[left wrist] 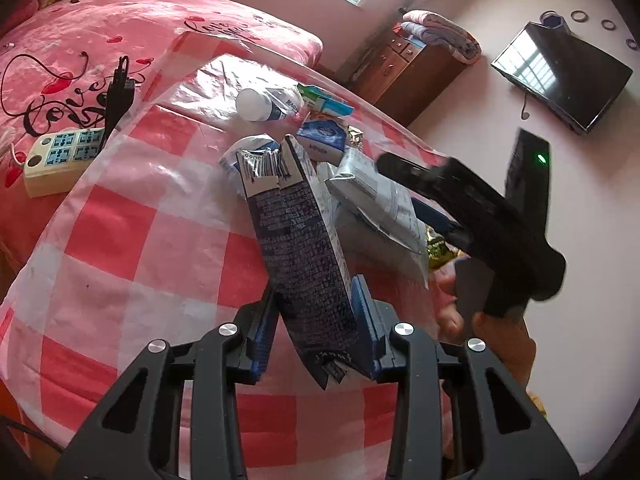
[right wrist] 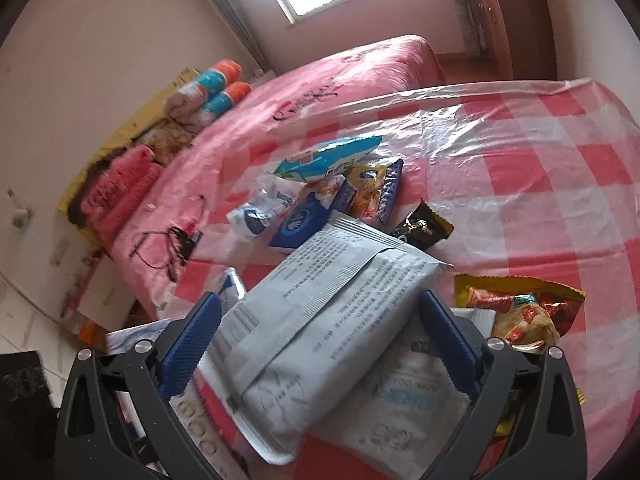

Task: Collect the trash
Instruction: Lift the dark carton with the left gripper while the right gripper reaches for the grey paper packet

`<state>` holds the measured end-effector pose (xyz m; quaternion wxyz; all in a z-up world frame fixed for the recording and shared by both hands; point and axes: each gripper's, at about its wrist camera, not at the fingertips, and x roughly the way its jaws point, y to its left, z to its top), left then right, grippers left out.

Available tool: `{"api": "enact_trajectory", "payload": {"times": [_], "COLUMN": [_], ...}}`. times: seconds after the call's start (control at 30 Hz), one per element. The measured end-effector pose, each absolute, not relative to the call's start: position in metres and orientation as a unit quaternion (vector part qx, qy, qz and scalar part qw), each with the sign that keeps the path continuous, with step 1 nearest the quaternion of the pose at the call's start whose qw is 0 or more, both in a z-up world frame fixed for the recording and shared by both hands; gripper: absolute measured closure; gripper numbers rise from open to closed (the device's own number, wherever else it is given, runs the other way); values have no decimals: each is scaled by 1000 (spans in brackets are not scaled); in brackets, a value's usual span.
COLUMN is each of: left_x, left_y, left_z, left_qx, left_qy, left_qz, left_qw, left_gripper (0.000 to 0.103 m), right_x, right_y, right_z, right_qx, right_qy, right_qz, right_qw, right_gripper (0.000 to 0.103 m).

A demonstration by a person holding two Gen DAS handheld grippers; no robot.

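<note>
1. Dark-blue carton (left wrist: 298, 240) stands tilted above the checked bench (left wrist: 140, 240), clenched between the left gripper's (left wrist: 316, 320) fingers (left wrist: 362, 308). More trash lies beyond: a bottle (left wrist: 260, 104) and small boxes (left wrist: 322, 136).
2. Grey pouch (right wrist: 320, 312) sits between the right gripper's (right wrist: 320, 336) spread fingers (right wrist: 192, 344); they seem released, though contact is hard to judge. Snack wrappers (right wrist: 524, 312) lie beside it.

The left gripper (left wrist: 316, 320) is clamped shut on a carton near the camera, while the right gripper (right wrist: 320, 344) to its right has its jaws spread wide around a packet.
</note>
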<state>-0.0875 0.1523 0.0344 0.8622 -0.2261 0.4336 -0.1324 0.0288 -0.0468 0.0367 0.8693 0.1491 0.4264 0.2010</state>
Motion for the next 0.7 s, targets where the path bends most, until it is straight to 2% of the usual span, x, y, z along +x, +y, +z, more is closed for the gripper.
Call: {"api": "enact_trajectory", "payload": {"times": [0.47, 0.7], "left_x": [-92, -93], "left_y": [170, 179], "left_z": [22, 14], "left_qx": [-266, -276], "left_qy": [434, 436], "left_qz": [-157, -145], "left_qw": [846, 844], "left_gripper": [64, 59], "right_x": [35, 22], "right_y": [9, 1], "right_z": [26, 26], "right_qx": [-37, -78], "right_qy": [436, 452], "right_qz": [168, 207], "right_qw": [884, 864], "right_gripper": [4, 4]}}
